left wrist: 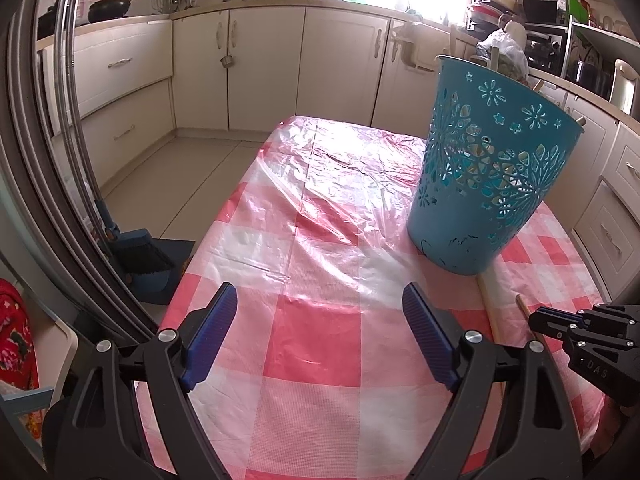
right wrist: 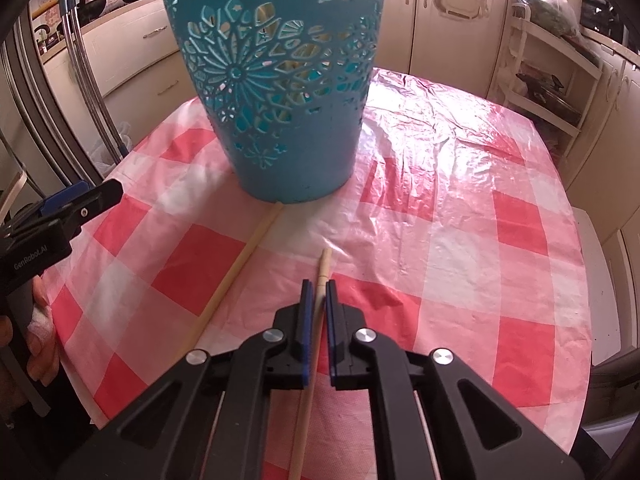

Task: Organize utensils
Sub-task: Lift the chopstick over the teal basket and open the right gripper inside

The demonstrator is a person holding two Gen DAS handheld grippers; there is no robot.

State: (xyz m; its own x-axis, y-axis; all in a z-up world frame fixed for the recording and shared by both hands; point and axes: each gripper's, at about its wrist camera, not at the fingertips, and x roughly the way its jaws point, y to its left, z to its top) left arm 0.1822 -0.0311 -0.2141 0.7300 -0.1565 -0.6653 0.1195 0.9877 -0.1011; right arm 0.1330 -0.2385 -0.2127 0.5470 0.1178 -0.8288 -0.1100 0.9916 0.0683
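Note:
A teal cut-out basket (right wrist: 280, 92) stands upright on the red-and-white checked tablecloth (right wrist: 460, 240), with several wooden utensils showing through its holes. My right gripper (right wrist: 319, 286) is shut on a thin wooden stick (right wrist: 323, 266) whose tip pokes out toward the basket. A second, longer wooden stick (right wrist: 236, 268) lies on the cloth to its left, one end touching the basket's base. My left gripper (left wrist: 320, 296) hovers open over bare cloth, left of the basket (left wrist: 492, 168). The right gripper (left wrist: 560, 320) and held stick (left wrist: 524, 308) show at that view's right edge.
The table edge drops off at the left, where a blue dustpan and brush (left wrist: 148, 256) stand on the floor beside a fridge (left wrist: 52, 160). Cream cabinets (left wrist: 264, 64) ring the room. A white shelf rack (right wrist: 544, 80) stands beyond the table's far right.

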